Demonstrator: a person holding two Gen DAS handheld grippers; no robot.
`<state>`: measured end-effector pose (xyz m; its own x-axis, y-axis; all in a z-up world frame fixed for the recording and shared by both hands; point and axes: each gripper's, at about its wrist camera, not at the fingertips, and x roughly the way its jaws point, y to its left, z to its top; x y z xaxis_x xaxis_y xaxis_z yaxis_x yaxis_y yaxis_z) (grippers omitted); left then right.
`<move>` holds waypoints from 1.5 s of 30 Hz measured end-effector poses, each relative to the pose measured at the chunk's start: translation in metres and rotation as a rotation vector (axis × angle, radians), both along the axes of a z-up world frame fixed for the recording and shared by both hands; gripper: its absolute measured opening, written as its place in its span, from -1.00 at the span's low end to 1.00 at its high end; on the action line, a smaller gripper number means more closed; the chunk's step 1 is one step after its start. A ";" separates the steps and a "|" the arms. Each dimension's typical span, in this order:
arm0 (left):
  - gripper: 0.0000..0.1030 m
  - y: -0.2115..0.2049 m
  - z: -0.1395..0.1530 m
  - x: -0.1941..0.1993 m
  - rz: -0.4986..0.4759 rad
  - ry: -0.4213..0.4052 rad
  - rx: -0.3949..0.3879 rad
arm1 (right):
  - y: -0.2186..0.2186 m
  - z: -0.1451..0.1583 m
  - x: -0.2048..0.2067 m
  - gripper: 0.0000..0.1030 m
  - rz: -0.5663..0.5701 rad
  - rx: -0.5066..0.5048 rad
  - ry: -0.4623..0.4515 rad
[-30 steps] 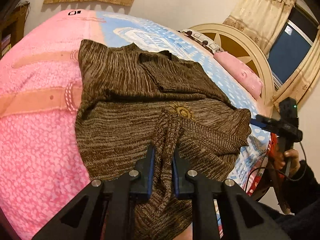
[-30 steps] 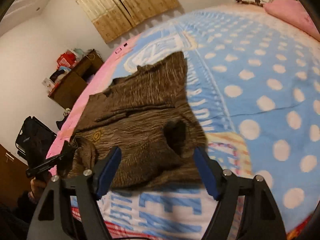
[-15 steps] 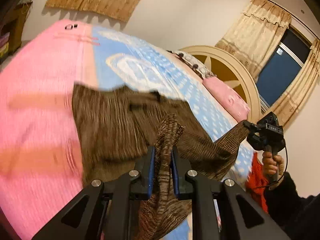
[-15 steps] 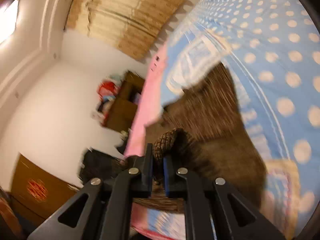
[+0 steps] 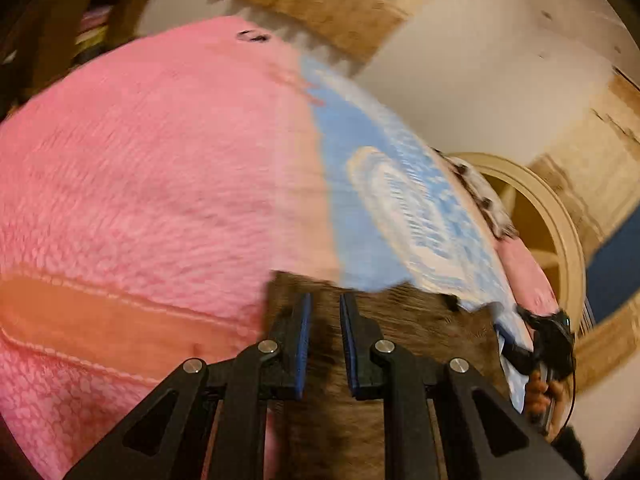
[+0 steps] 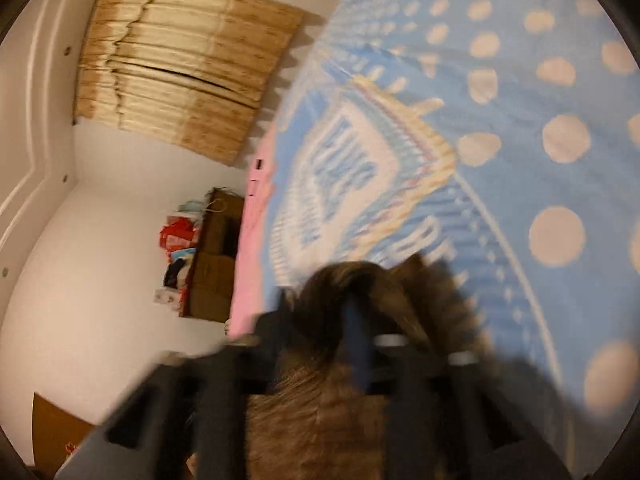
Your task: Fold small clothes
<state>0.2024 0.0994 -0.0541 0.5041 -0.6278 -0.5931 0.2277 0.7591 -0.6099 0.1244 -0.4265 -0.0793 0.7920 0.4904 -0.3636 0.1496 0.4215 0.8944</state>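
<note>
A brown knit sweater (image 5: 420, 320) lies on the bed under and in front of my left gripper (image 5: 324, 308). The left jaws stand close together with brown knit between them. In the right wrist view, which is blurred by motion, the same sweater (image 6: 320, 400) bunches around my right gripper (image 6: 320, 312), whose jaws are pinched on a fold of it. The right gripper also shows in the left wrist view (image 5: 548, 336) at the sweater's far right edge, held by a hand.
The bed cover is pink (image 5: 140, 180) on the left and blue with pale dots (image 6: 540, 140) on the right. A round cream headboard (image 5: 560, 232) and pink pillow (image 5: 524, 276) lie at the right. A wooden cabinet (image 6: 216, 256) stands by the wall.
Both grippers have carried the sweater's near edge forward over the bed. The right gripper, open a second ago, has shut on the sweater. Both views are now blurred.
</note>
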 end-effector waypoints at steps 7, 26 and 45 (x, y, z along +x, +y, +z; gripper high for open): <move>-0.70 -0.014 0.018 -0.019 -0.124 -0.063 0.022 | -0.007 0.033 -0.048 0.61 -0.043 -0.216 0.005; 0.15 -0.049 0.018 -0.019 -0.167 -0.153 0.314 | 0.102 0.041 -0.117 0.48 0.106 -0.467 -0.041; -0.69 -0.058 0.003 -0.021 -0.171 -0.188 0.455 | 0.073 0.062 -0.033 0.89 0.039 -0.820 0.061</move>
<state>0.1814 0.0418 -0.0516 0.5411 -0.4104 -0.7340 0.4454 0.8802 -0.1638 0.0916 -0.3537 -0.0177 0.7471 0.0776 -0.6601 0.1594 0.9433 0.2912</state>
